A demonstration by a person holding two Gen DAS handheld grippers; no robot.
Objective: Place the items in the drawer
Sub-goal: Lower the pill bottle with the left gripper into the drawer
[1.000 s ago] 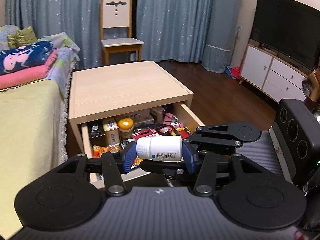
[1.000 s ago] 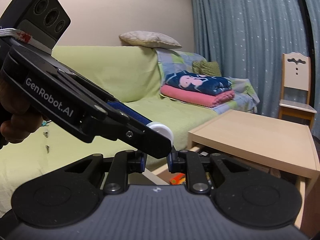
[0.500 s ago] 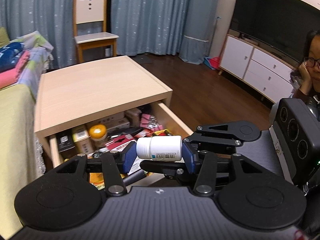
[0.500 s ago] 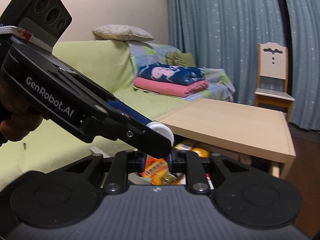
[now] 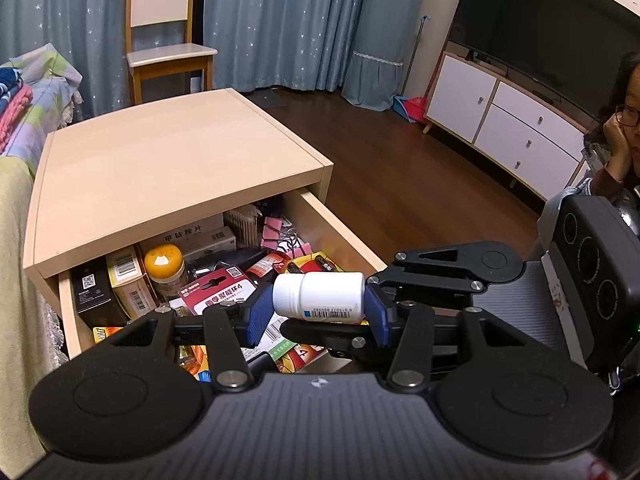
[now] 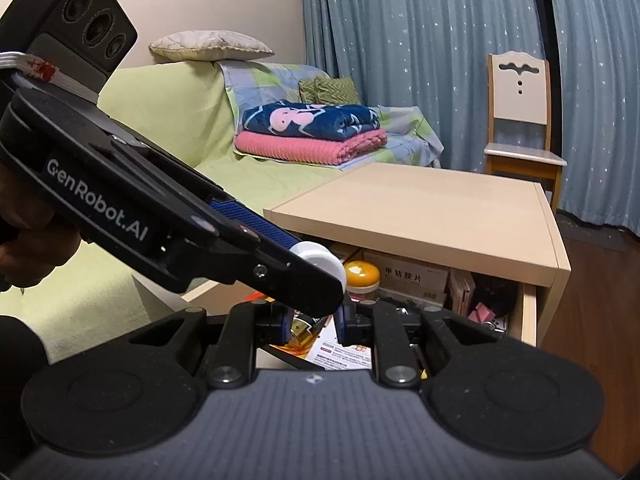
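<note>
Much of the drawer (image 5: 320, 216) is masked: the left gripper (image 5: 316, 314) and its housing cover the front compartment in the left wrist view, and in the right wrist view the left tool crosses diagonally over the opening. The right gripper (image 6: 313, 322) shows two blue pads standing slightly apart, but the left tool's tip sits in front of the gap, so whether anything is pinched there cannot be told. The print on the white bottle (image 5: 320, 295) is too small to read beyond a barcode.

The left gripper is clamped on the white bottle, which lies sideways between the blue pads, cap toward the left pad, suspended above the open drawer's front half. Only the cap (image 6: 322, 261) shows in the right wrist view.

The drawer is pulled out of a pale wooden table (image 5: 160, 160) and is crowded: an orange-lidded jar (image 5: 164, 258), boxes, pink binder clips (image 5: 276, 226), a red card pack (image 5: 218, 290) (contents overlap heavily). Dark wood floor, blue starred curtains (image 5: 280, 20), a wooden chair (image 5: 164, 32), a white cabinet (image 5: 512, 128) under a television, a green-covered sofa (image 6: 180, 120) with folded blankets (image 6: 312, 132). A person sits at the right edge of the left wrist view.

Compared with half a second ago, the grip is unchanged; the table and drawer appear nearer and more centred.
</note>
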